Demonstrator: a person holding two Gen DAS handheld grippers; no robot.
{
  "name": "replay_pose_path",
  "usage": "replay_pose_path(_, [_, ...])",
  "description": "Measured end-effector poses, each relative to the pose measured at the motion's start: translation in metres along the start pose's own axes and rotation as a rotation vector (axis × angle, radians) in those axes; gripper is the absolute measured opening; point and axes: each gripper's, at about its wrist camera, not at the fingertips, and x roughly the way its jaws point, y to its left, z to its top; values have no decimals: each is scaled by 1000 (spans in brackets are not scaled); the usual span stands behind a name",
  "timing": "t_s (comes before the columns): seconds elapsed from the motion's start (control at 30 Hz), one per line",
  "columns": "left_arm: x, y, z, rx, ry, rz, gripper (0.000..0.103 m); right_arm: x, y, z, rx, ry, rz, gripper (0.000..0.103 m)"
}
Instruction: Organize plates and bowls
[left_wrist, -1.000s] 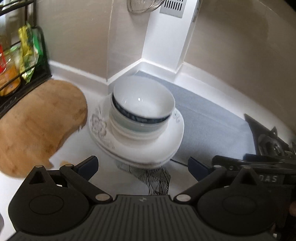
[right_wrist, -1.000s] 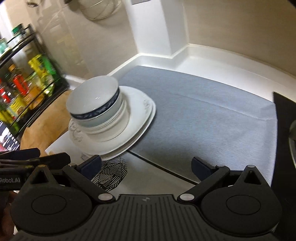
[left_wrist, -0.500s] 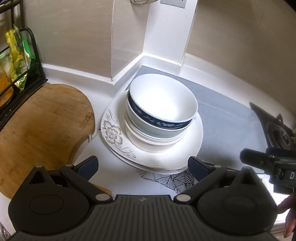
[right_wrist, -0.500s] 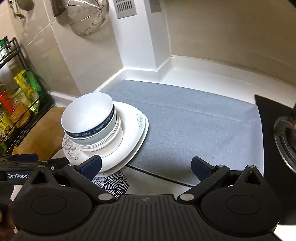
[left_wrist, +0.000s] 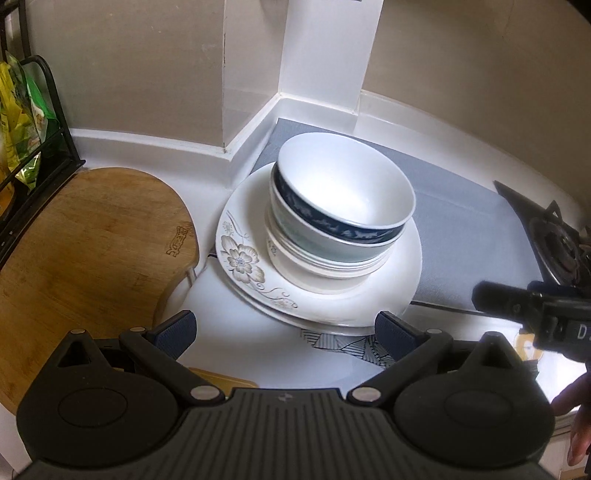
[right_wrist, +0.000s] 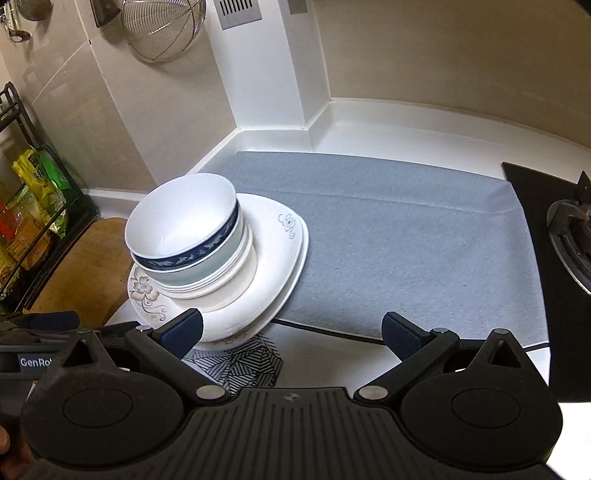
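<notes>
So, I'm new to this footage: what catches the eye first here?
A leaning stack of bowls sits on flowered plates near the counter's corner, half on a grey mat. A wooden cutting board lies to its left. Both hand-held grippers, left and right, are open and empty in front of it.

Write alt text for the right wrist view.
Nested bowls sit on stacked floral plates at the left edge of a grey mat; the open right gripper hovers in front, empty.
</notes>
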Motion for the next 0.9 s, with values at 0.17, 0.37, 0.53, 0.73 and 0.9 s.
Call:
replay_pose_path(0.17, [2,17,0,11,6,-8,103,7,17,4,5,5,-7,103])
replay_pose_path(0.37, [6,34,0,-9,34,-35,103,20,41,5,2,39,-10,103])
replay_pose_path(0.53, [11,37,2,-17,33,-58,103,24,51,9,-35,59,-34,103])
replay_pose_path(0.73, [14,36,4,-15,36,-66,103,26,55,10,-42,67,-44,103])
replay_pose_path(0.9, [14,35,5,-17,37,-67,103,26,56,11,-44,64,-52,103])
